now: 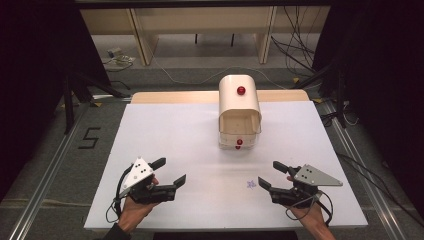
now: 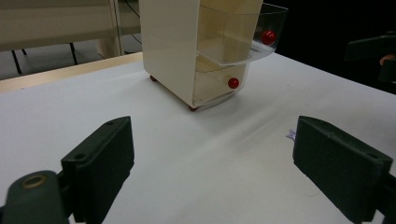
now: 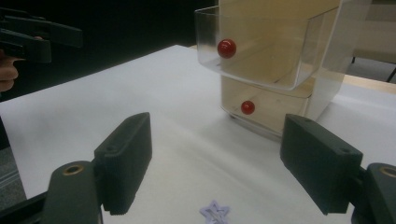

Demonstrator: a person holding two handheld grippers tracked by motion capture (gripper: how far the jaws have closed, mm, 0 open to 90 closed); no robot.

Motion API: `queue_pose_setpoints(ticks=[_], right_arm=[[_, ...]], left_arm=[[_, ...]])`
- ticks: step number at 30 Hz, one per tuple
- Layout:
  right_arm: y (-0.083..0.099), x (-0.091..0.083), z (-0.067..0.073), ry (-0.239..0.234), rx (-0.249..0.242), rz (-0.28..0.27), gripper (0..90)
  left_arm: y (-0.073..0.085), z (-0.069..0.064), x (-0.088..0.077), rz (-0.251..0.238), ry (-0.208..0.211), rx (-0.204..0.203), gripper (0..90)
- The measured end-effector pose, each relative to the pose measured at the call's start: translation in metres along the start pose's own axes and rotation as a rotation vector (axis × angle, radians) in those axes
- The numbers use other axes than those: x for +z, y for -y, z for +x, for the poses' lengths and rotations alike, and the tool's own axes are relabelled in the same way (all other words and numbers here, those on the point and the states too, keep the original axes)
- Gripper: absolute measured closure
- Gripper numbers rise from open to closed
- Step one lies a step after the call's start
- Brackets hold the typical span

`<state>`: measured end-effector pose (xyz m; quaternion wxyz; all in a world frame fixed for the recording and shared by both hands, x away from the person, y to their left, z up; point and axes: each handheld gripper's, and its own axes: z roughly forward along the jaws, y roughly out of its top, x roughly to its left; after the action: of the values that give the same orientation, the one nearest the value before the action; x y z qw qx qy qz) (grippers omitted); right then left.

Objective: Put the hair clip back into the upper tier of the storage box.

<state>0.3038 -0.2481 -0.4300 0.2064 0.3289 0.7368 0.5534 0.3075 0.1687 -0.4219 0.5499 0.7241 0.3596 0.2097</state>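
Both grippers low at the near edge of the white table point(image 1: 165, 135), well apart from each other.

Left gripper point(image 1: 170, 172): jaws wide, nothing between them, pointed toward the table middle. In the left gripper view it point(image 2: 212, 163) looks over bare white surface up to the drawer box point(image 2: 187, 51).

Right gripper point(image 1: 272, 175): jaws wide, nothing held. A small purple star point(image 1: 251, 184) lies flat on the table just beside its jaw tips, on the side toward the table centre. In the right gripper view the star point(image 3: 215, 212) sits at the bottom edge, between the jaws of the gripper point(image 3: 217, 163) but lower down, not touched.

Drawer box point(image 1: 239, 112) stands upright at the far middle of the table, close to the far edge, well apart from both grippers. Its clear upper drawer point(image 3: 261, 51) is pulled out and overhangs the lower one; red knob point(image 3: 226, 48) on its front wall. The lower drawer point(image 3: 261, 109) looks pushed in, with its own red knob point(image 3: 247, 107).

Room: the stretch of table between grippers and box is bare apart from the star. Wide margins left and right of the box. Table near edge runs just behind both hands; left edge is near the left hand point(image 1: 132, 210), right edge near the right hand point(image 1: 310, 215).
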Motion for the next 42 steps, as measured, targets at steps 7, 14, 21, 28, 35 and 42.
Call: queue_pose_setpoints(ticks=[7, 14, 21, 28, 35, 42], right_arm=[[-0.001, 0.002, 0.000, 0.002, 0.002, 0.009, 26.1], [-0.001, 0.002, 0.000, 0.001, 0.008, 0.010, 26.3], [-0.002, 0.004, -0.002, -0.005, 0.023, 0.027, 27.1], [-0.001, 0.007, -0.004, -0.020, 0.027, 0.050, 29.1], [0.000, 0.011, -0.006, -0.056, 0.057, 0.092, 32.7], [0.002, 0.018, -0.008, -0.076, 0.088, 0.152, 33.6]], left_arm=[[0.000, 0.000, 0.000, -0.005, 0.001, -0.004, 12.1], [-0.001, 0.000, 0.000, -0.008, 0.001, -0.002, 12.1], [-0.001, -0.001, 0.000, -0.010, -0.001, -0.002, 12.1], [-0.001, 0.000, 0.000, -0.012, -0.005, -0.004, 12.1], [-0.001, -0.001, 0.000, -0.010, -0.001, 0.001, 12.1], [-0.001, -0.001, 0.000, -0.007, 0.000, 0.005, 12.1]])
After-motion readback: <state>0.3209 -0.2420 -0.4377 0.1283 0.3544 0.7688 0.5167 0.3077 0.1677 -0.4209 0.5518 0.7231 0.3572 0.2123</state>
